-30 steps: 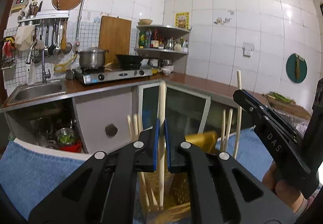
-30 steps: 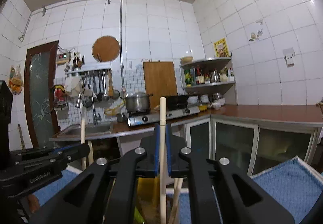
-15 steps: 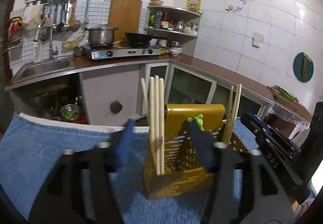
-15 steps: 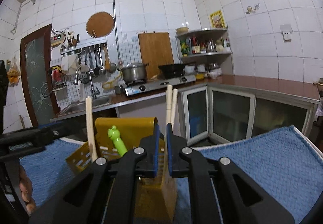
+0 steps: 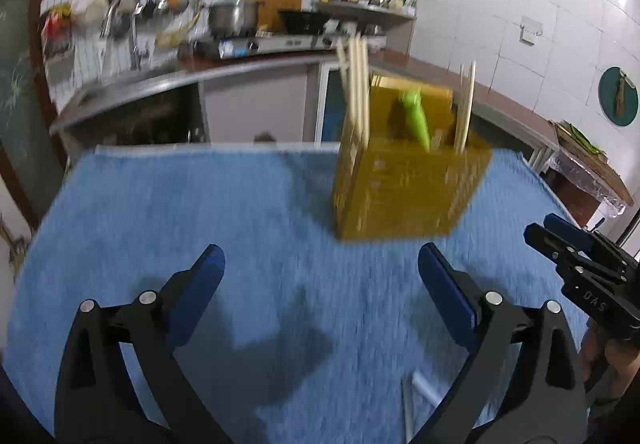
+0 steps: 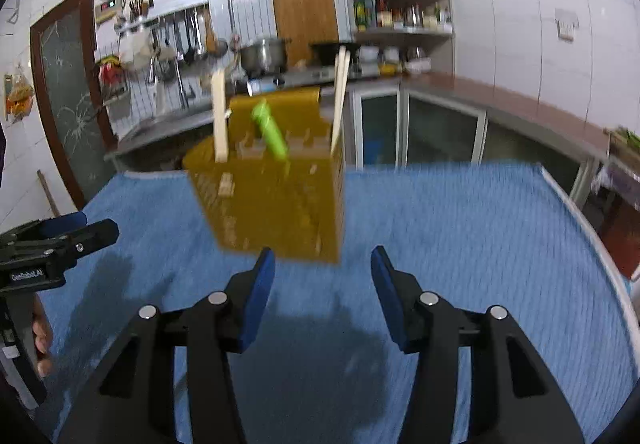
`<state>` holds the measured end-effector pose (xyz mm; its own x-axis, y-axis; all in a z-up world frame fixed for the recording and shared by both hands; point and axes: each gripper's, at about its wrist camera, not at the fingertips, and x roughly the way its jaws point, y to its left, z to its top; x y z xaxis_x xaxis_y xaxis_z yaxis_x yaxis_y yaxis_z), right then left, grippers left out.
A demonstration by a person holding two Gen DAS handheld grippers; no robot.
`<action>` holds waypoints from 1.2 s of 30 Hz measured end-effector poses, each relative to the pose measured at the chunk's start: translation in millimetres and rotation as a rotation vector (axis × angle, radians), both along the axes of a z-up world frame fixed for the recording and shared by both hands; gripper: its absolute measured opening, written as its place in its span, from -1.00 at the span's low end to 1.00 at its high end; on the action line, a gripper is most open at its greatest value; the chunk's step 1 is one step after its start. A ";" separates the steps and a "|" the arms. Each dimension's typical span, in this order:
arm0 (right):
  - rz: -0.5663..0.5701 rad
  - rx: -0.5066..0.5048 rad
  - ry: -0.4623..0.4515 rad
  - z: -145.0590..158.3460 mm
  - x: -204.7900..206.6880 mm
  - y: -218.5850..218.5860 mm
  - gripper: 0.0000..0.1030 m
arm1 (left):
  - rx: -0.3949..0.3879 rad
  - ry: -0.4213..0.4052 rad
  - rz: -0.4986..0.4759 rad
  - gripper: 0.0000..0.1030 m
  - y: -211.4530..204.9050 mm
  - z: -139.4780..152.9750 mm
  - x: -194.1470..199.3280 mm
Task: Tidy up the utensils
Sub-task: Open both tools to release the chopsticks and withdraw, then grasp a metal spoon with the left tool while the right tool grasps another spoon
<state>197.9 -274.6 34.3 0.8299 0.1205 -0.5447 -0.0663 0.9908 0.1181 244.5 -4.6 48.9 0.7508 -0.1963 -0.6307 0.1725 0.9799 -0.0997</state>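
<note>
Presently, both views are blurred. The left gripper (image 5: 321, 268) hangs above the blue towel (image 5: 200, 212), its jaws opening and already spread wide, with nothing between the blue pads (image 5: 200, 284). The right gripper (image 6: 322, 268) is likewise over the towel, its jaws opening, about halfway apart, with nothing between them.

The yellow utensil holder (image 5: 404, 184) stands upright on the towel, beyond both sets of fingertips and apart from them. In the left wrist view, a bundle of wooden chopsticks (image 5: 354, 84) stands at the holder's left end, and another pair (image 5: 466, 104) at its right end. A green-handled utensil (image 5: 416, 116) leans in the middle section between them.

In the right wrist view, the holder's near bottom edge sits just beyond the pad tips. Behind it run a kitchen counter (image 6: 480, 96), a stove with a steel pot (image 6: 264, 54), and a tiled wall.
</note>
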 end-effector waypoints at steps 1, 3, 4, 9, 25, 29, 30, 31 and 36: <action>0.003 -0.002 0.019 -5.7 -7.3 2.3 -0.02 | -0.007 0.015 0.002 0.83 3.4 -6.4 -6.0; 0.016 -0.008 0.051 -16.0 -20.2 8.3 -0.02 | -0.002 0.047 0.006 0.83 8.4 -20.5 -17.9; 0.024 -0.014 0.063 -20.0 -25.5 12.2 -0.02 | 0.009 0.055 0.011 0.83 9.3 -25.9 -22.7; 0.084 -0.030 0.129 -40.6 -50.9 35.9 -0.06 | 0.087 0.088 0.010 0.83 6.7 -52.0 -46.1; 0.208 -0.093 0.292 -76.4 -45.3 94.6 -0.65 | 0.095 0.183 0.037 0.83 18.1 -80.9 -56.6; 0.205 -0.101 0.300 -75.5 -38.8 94.2 -0.83 | 0.093 0.193 0.024 0.83 14.0 -81.1 -57.5; 0.205 -0.104 0.298 -75.2 -37.8 93.2 -0.87 | 0.087 0.198 0.021 0.82 12.9 -81.1 -57.3; 0.198 -0.099 0.299 -73.7 -37.5 89.9 -0.87 | 0.078 0.204 0.016 0.81 10.8 -81.2 -57.6; 0.124 -0.050 0.296 -65.6 -38.8 52.3 -0.87 | 0.059 0.232 -0.045 0.61 -11.8 -78.8 -60.4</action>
